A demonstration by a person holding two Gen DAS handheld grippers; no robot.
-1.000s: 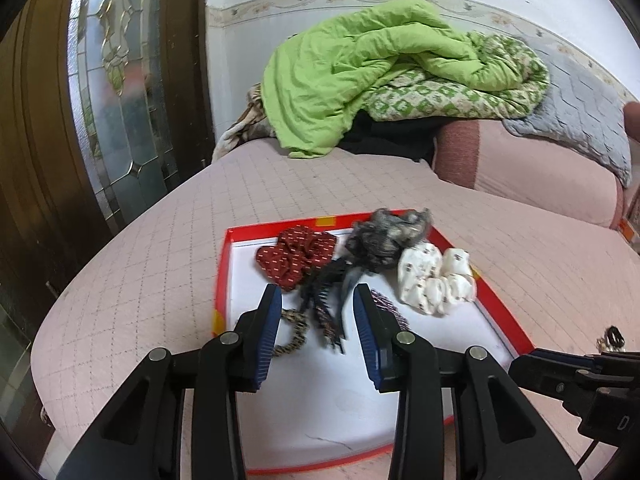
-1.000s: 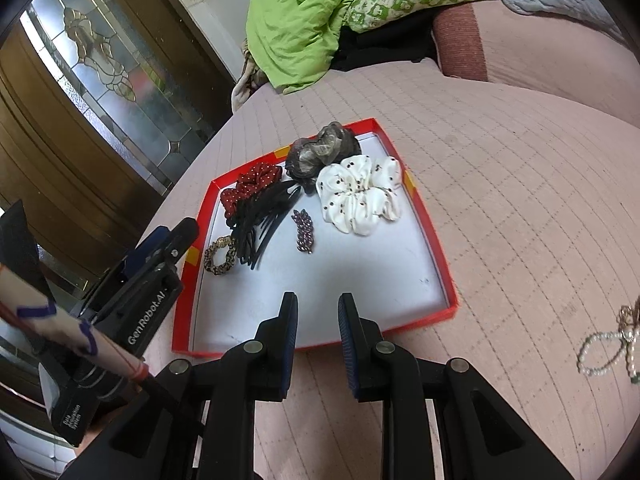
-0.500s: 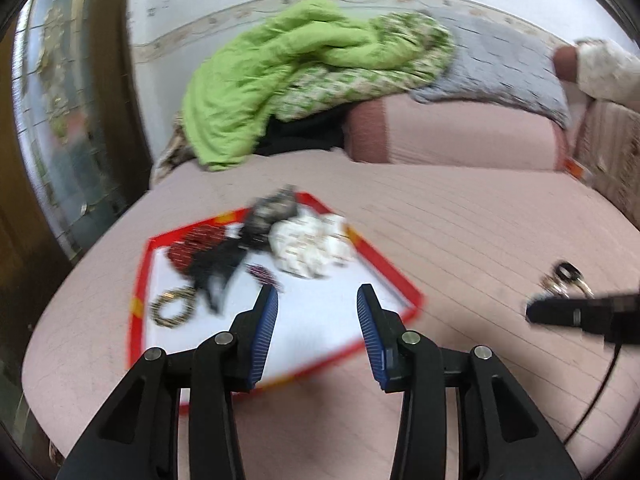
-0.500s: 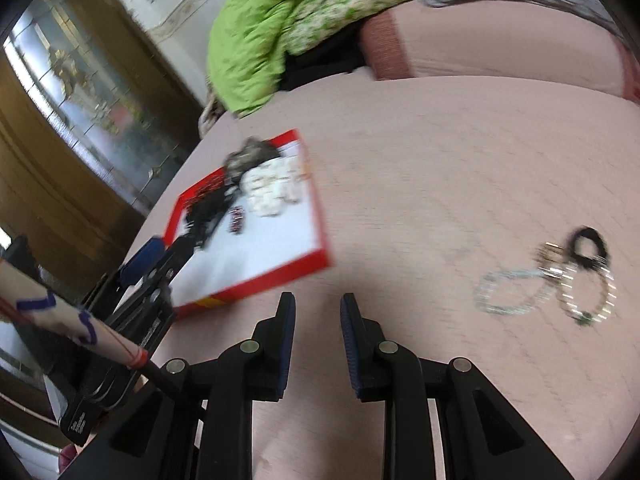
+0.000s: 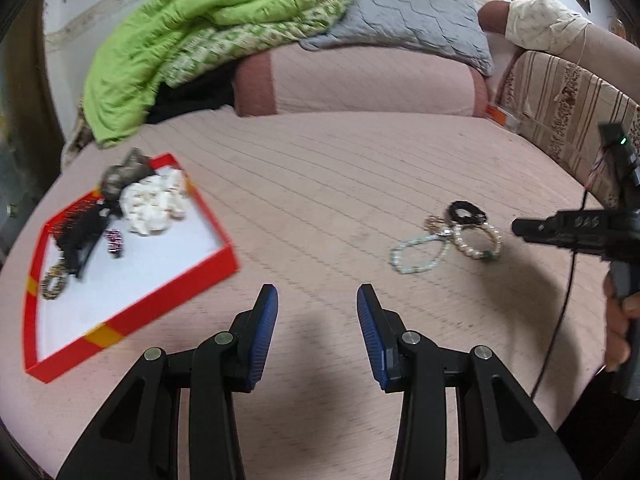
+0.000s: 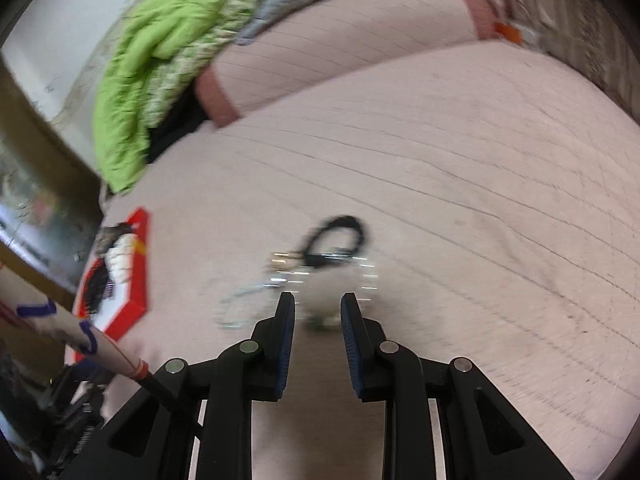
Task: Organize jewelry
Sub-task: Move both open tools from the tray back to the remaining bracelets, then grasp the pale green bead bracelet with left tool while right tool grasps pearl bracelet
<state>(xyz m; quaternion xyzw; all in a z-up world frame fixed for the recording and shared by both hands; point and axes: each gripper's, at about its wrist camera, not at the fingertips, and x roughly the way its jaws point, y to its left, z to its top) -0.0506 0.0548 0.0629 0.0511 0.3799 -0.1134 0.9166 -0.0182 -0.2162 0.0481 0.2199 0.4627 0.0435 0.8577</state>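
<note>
A pink quilted bed [image 5: 360, 168] fills both views; at its far end lies a pink bolster [image 5: 360, 80], with a green blanket [image 5: 180, 28] heaped on the upper left and a grey quilted pillow [image 5: 408, 16] on top of the bolster; a striped sofa back [image 5: 568, 116] stands at the right edge, and a white wall [image 5: 72, 0] runs behind.

The red tray [image 5: 168, 300] sits on the bed at the left of the left wrist view; in its far corner lie a white scrunchie [image 5: 154, 208], a grey scrunchie [image 5: 124, 172], dark hair clips [image 5: 80, 236] and a beaded ring [image 5: 54, 284].

Well apart from the tray, right of centre, loose jewelry rests on the bed: a pale bead bracelet [image 5: 416, 254], a pearl bracelet [image 5: 476, 242] and a black hair tie [image 5: 466, 213], touching one another.

The left claw [image 5: 318, 320] hangs over bare bed with its jaws apart and nothing between them; the right claw [image 6: 318, 314] is narrowly parted and empty, its tips just over the blurred bracelets, the black hair tie [image 6: 340, 236] lying beyond; a hand [image 5: 618, 328] grips its handle at the right edge of the left wrist view.
</note>
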